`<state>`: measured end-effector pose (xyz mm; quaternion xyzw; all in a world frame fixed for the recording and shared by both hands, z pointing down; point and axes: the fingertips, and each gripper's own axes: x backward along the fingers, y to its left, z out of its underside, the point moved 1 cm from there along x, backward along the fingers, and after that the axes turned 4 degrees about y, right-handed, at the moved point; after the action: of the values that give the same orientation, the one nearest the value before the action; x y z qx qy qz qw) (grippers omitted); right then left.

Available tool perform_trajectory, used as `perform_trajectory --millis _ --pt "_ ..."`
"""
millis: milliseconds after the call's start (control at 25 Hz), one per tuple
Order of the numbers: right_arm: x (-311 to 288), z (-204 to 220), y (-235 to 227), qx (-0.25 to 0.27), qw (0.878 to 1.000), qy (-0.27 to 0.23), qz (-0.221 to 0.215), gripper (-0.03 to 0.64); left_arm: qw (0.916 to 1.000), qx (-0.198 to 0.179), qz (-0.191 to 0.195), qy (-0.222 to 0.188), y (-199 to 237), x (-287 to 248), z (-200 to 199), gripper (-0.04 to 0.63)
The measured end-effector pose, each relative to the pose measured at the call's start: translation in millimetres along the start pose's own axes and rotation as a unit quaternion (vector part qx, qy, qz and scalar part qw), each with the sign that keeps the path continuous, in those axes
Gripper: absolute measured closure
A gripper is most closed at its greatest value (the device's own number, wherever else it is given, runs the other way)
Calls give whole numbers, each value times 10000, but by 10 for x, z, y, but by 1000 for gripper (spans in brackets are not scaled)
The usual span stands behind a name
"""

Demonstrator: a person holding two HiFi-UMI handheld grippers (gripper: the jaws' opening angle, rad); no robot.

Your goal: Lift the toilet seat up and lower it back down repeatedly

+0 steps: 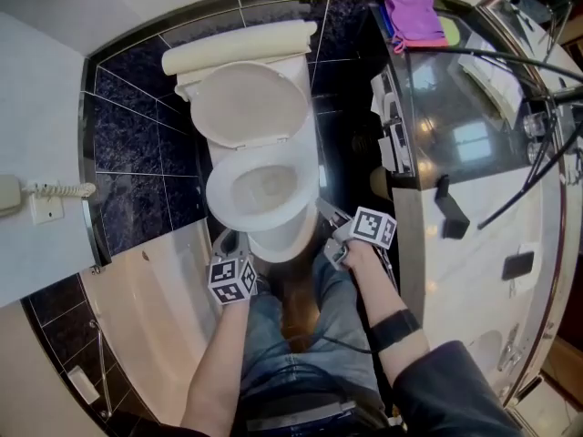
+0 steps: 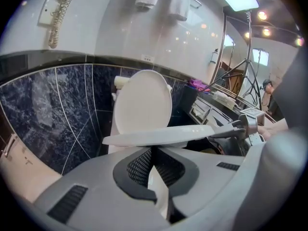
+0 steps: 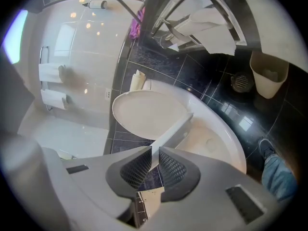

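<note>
Pads of your right gripper are pinched on the toilet seat. In the right gripper view the seat runs edge-on as a thin white strip straight down between the two meshed faces, with both pressing on it. Your left gripper has its jaws drawn together at the tips with nothing clamped in them. The seat lies crosswise just above those tips, and you cannot tell from that view whether they touch its underside. In the same view your right gripper shows at the seat's far right end, holding it there.

The seat is lifted off the bowl at its front and looks roughly level in the left gripper view. It is well short of the lid, which stands upright against the cistern. In the head view, your right gripper meets the seat at its front right, and your left gripper is at the front left, close beside the bowl.

Further out, dark marbled tiles back the cistern and a wall phone with a coiled cord hangs to your left. A purple cloth lies on the counter to your right, and a pale waste bin stands beyond the bowl. Your jeans show at the bottom of the head view.
</note>
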<state>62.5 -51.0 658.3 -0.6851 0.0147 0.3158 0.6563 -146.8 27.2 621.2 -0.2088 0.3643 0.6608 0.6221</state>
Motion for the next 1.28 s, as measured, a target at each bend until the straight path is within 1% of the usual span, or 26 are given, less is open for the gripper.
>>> perform_trajectory --millis 120,240,320,400,480,520,600,680,760,800,840,880,960,1120,1280 --pt "121 -107 223 452 9990 18 58 615 9997 -45 -33 -246 -15 -50 -366 595" --pt "197 -259 497 1198 9927 49 145 615 9988 -108 -114 -459 -11 -153 -737 595" --pt "213 -331 648 1830 9827 109 259 617 9982 -211 -183 -539 7 -230 -953 595" --pt "224 -396 778 2473 9680 180 387 615 9973 -345 -235 -599 30 -308 -1155 595" --pt "242 -461 885 3124 9480 247 552 615 9963 -480 -275 -661 51 -391 -1348 595" --pt "248 -495 928 3454 9358 270 653 615 9957 -536 -298 -694 64 -438 -1446 595" --pt "242 -567 998 4103 9073 297 869 615 9945 -641 -356 -750 98 -545 -1644 595" --pt "220 -632 1043 4727 8740 328 1076 614 9930 -773 -424 -786 132 -657 -1830 595" --pt "196 -679 1076 5244 8418 364 1224 612 9913 -912 -491 -807 164 -767 -1988 595" --pt "185 -701 1099 5429 8294 369 1261 612 9905 -970 -524 -816 181 -822 -2060 595" --pt "174 -724 1133 5562 8203 368 1280 611 9899 -1011 -556 -828 198 -875 -2130 595" --pt "164 -743 1180 5647 8144 371 1283 611 9893 -1036 -584 -840 214 -926 -2197 595" --pt "150 -772 1266 5713 8100 399 1263 611 9887 -1064 -628 -854 242 -1025 -2312 595" --pt "132 -866 1306 5763 8069 392 1238 611 9885 -1060 -704 -822 277 -1184 -2462 595" --pt "145 -923 1325 5749 8083 385 1210 611 9888 -1032 -741 -781 281 -1220 -2510 595"
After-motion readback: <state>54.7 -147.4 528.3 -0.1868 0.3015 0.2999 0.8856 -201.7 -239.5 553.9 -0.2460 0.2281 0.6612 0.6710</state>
